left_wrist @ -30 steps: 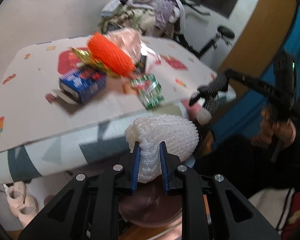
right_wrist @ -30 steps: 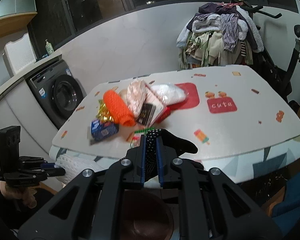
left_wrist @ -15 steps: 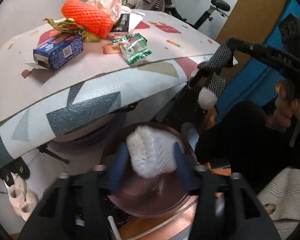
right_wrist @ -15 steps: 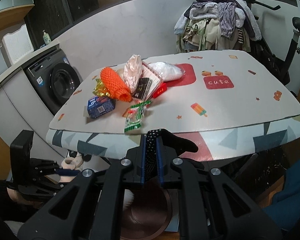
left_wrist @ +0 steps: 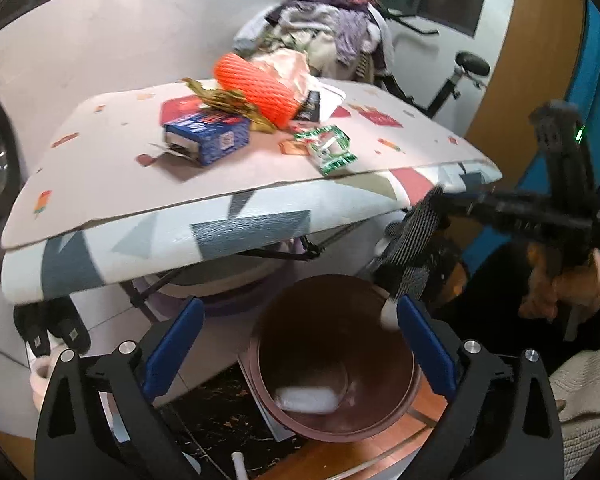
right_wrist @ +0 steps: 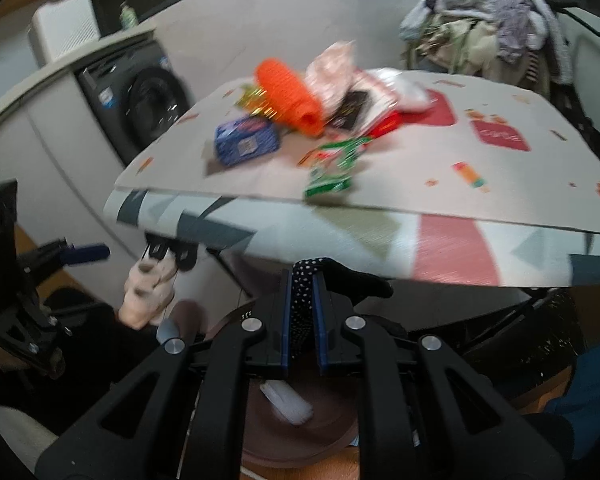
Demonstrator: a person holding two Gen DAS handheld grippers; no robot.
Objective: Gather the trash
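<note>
My left gripper (left_wrist: 298, 302) hangs over a brown bin (left_wrist: 332, 278), its jaws opening wide with nothing between them. A white foam net (left_wrist: 306, 398) lies at the bottom of the bin. My right gripper (right_wrist: 303, 276) is shut on a black dotted cloth (right_wrist: 306, 280), which dangles over the bin's far rim in the left wrist view (left_wrist: 414, 248). On the table (left_wrist: 100, 168) lie an orange foam net (left_wrist: 256, 88), a blue box (left_wrist: 208, 138), a green wrapper (left_wrist: 328, 152), a gold wrapper (left_wrist: 220, 98) and a pink bag (left_wrist: 288, 66).
The bin stands on the floor under the table's front edge. A washing machine (right_wrist: 148, 96) is to the left, a heap of clothes (left_wrist: 324, 28) and an exercise bike (left_wrist: 460, 72) behind. Slippers (right_wrist: 148, 292) lie near the bin. A hand (left_wrist: 556, 284) holds the right gripper.
The left gripper went from shut on the white foam net to wide open, and the net dropped into the bin. The right gripper sank toward the bin, still holding the cloth.
</note>
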